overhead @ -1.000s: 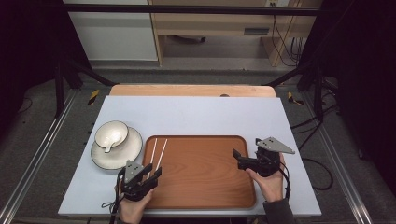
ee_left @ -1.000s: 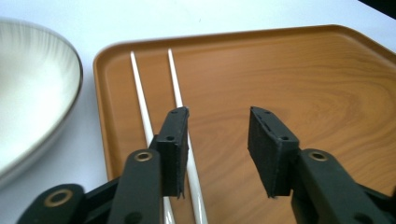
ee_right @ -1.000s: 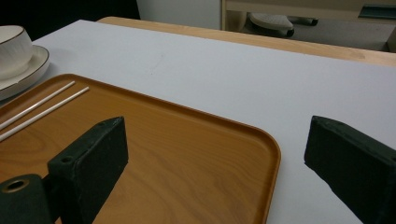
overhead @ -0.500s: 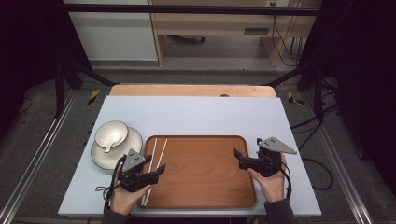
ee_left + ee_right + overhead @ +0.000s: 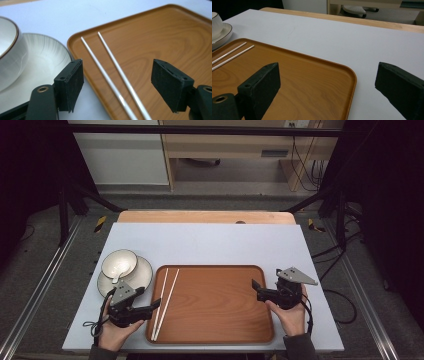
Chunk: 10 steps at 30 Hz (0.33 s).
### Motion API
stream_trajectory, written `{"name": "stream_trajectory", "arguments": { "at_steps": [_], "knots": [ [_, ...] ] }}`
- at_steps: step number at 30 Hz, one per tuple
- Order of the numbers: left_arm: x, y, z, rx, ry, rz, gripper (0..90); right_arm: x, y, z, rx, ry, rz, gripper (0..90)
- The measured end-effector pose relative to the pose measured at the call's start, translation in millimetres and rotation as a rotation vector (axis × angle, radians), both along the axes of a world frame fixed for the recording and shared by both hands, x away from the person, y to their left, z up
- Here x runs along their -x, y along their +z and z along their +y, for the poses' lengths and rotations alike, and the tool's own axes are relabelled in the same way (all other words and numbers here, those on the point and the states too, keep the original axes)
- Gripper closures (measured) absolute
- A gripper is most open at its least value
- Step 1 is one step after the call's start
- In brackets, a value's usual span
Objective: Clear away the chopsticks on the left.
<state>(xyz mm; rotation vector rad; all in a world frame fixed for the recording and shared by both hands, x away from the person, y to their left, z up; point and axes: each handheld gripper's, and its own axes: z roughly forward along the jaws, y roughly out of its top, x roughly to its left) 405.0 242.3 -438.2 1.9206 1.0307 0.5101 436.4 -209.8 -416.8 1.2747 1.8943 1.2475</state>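
The chopsticks [image 5: 165,302] lie side by side along the left edge of the tray [image 5: 220,332], both fully inside its rim, slanting slightly from near-left to far-right. In the left gripper view they run between the two jaws, resting flat on the wood with nothing pressing on them.

The left gripper [image 5: 150,309] sits just left of the tray's near-left corner, its jaws apart; they have just been opening, and the chopsticks [image 5: 110,75] lie free between and below them, so the pair looks released rather than held. Just behind that gripper stands the plate [image 5: 142,275] on the table [image 5: 210,242], with a bowl [image 5: 120,262] on it and a spoon [image 5: 116,279] resting in the bowl. Plate and tray are close but apart.

The right gripper [image 5: 256,290] hovers over the tray's right rim, jaws wide and empty, nothing near them but bare wood and table.

As a judgement: placing the chopsticks on the tray looks finished. What seems left is the crockery, since plate, bowl and spoon all sit off the tray, and most of the tray is free to take them.
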Motion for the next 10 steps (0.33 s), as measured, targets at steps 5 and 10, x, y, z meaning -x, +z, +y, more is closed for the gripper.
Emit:
{"name": "stream_trajectory", "arguments": {
  "at_steps": [5,10],
  "knots": [
    [5.4,-6.4,12.2,0.009,0.005,-0.002,25.1,-0.6,-3.2,-0.9,-0.002,-0.002,0.009,6.3],
    [8.0,-7.5,20.8,0.035,0.016,-0.013,24.7,-2.1,-5.8,-1.6,0.003,-0.003,0.012,6.3]
  ]
}}
